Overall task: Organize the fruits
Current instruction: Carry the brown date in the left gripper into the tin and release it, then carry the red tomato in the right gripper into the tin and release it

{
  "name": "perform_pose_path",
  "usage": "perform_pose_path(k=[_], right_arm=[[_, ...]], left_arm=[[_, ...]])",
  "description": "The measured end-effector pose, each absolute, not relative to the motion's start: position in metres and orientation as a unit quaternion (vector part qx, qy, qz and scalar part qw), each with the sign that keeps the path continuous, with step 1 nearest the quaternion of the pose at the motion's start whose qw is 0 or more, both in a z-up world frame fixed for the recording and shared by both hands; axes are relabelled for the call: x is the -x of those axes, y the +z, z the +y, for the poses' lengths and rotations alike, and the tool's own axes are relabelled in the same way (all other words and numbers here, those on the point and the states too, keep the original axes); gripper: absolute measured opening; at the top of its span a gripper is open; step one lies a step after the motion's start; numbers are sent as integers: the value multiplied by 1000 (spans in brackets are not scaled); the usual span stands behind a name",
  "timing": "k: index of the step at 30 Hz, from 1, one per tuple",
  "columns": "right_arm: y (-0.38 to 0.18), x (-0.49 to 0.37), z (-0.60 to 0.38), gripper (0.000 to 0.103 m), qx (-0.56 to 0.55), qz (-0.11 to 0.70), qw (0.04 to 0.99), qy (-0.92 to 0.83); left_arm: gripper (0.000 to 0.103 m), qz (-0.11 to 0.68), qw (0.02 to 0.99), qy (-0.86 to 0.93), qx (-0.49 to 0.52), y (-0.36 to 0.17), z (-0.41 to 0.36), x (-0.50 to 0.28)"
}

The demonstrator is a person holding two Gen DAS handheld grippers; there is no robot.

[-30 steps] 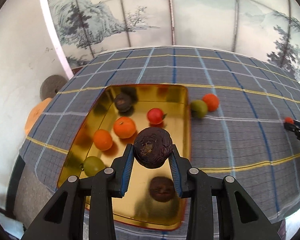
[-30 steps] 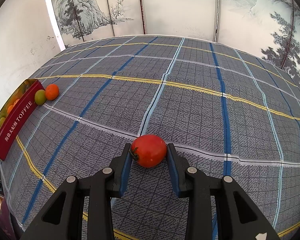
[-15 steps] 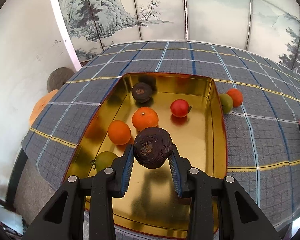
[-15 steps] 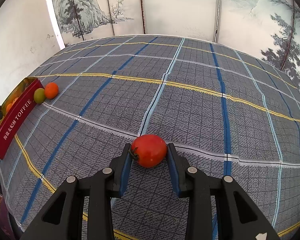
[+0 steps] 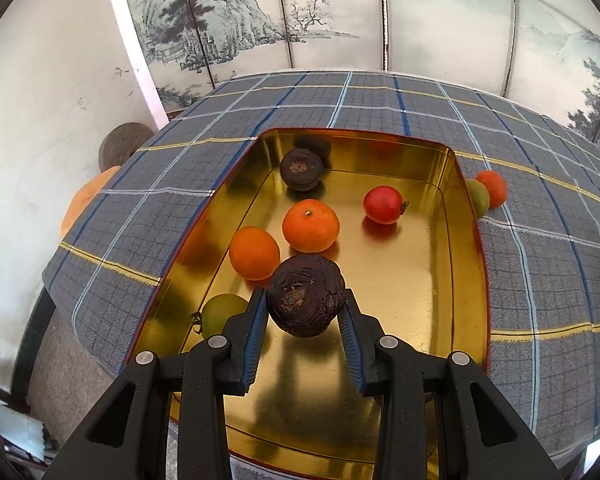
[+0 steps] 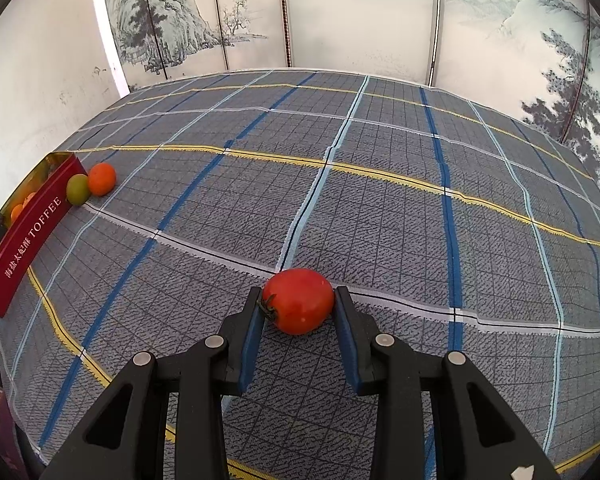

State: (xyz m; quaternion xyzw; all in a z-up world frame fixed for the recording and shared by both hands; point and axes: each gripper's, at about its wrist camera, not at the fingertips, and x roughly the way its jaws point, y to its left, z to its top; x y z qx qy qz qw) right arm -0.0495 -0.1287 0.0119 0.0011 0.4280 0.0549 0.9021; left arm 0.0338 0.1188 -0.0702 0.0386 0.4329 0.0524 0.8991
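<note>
Left gripper (image 5: pixel 305 312): its two fingers (image 5: pixel 256 328) are clamped on a dark wrinkled fruit (image 5: pixel 306 295), held above the near half of a gold tin (image 5: pixel 466 280). Right gripper (image 6: pixel 298 312): its two fingers (image 6: pixel 252 332) are clamped on a red tomato (image 6: pixel 299 300) just over the plaid cloth (image 6: pixel 380 220) that covers the bench.

Contents of the tin, left wrist view: five fruits lie on its floor. There are two oranges (image 5: pixel 254 253) (image 5: pixel 310 225) side by side near the middle, one small red tomato (image 5: pixel 384 204) to their right, a second dark fruit (image 5: pixel 301 169) at the far end, and one green fruit (image 5: pixel 220 314) at the near left, partly hidden by the left gripper.

Outside the tin: two fruits lie on the cloth touching each other by its far right corner, a green one (image 5: pixel 478 199) against the wall and an orange one (image 5: pixel 492 188) beside it. In the right wrist view the tin's red outer wall (image 6: pixel 28 240) reads "TOFFEE".
</note>
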Motion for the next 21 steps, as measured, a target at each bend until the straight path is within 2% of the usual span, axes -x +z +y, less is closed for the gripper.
perform_pose_path(k=[5, 6, 9, 10, 21], right_arm=[[12, 50, -128, 32, 0, 428, 902, 54], [12, 50, -128, 32, 0, 428, 902, 54], [11, 50, -127, 32, 2, 428, 902, 54], [11, 49, -127, 32, 3, 429, 902, 53], [9, 46, -127, 32, 11, 429, 902, 51]], left_arm=[[38, 435, 898, 50, -36, -70, 121, -33], [40, 434, 899, 50, -34, -68, 121, -33], [64, 424, 904, 54, -35, -64, 122, -31], [67, 416, 907, 59, -38, -62, 122, -29], [67, 399, 913, 64, -48, -51, 120, -16]])
